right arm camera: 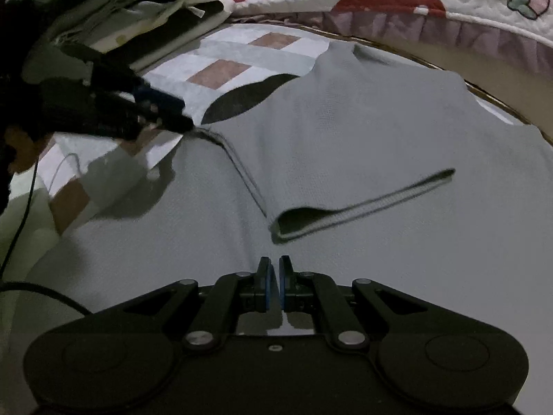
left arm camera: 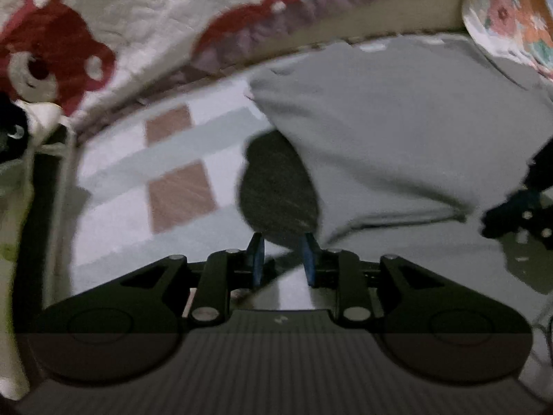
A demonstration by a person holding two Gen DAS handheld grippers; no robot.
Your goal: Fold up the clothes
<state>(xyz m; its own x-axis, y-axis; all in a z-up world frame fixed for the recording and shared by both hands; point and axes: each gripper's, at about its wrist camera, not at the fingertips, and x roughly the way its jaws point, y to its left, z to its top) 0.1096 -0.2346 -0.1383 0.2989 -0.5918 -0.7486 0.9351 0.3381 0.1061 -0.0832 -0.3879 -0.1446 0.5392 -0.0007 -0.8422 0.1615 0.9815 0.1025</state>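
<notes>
I had two grippers in view and one garment to fold. Nearest me in the right wrist view, the right gripper (right arm camera: pixel 275 285) hung clenched over the cloth, its blue pads nearly meeting with nothing between them. Just beyond it, at twelve o'clock, lay the grey sweater (right arm camera: pixel 363 131), spread flat on the bed, with one ribbed sleeve cuff (right arm camera: pixel 349 212) folded in across the body, its open end toward me. At ten o'clock the left gripper (right arm camera: pixel 166 114) reached in low at the sweater's folded side edge; from this view I could not tell whether it touched the fabric.

In the left wrist view, the left gripper (left arm camera: pixel 284 259) stood released, its two blue pads apart with only bedding showing in the gap. The sweater's hem (left arm camera: pixel 397 219) lay just past the right pad. One dark oval shadow (left arm camera: pixel 276 186) sat at twelve o'clock beside the garment.

The surface was a checked bedsheet (right arm camera: pixel 221 58), pale grey and white with two brown squares visible in each view. Farther off, a white quilted blanket (left arm camera: pixel 166 3) with red bear prints (left arm camera: pixel 48 52) and a mauve ruffle ran along the far edge, a stack of folded clothes (right arm camera: pixel 114 17) sat at ten o'clock, and a floral cloth (left arm camera: pixel 511 17) lay at two o'clock.
</notes>
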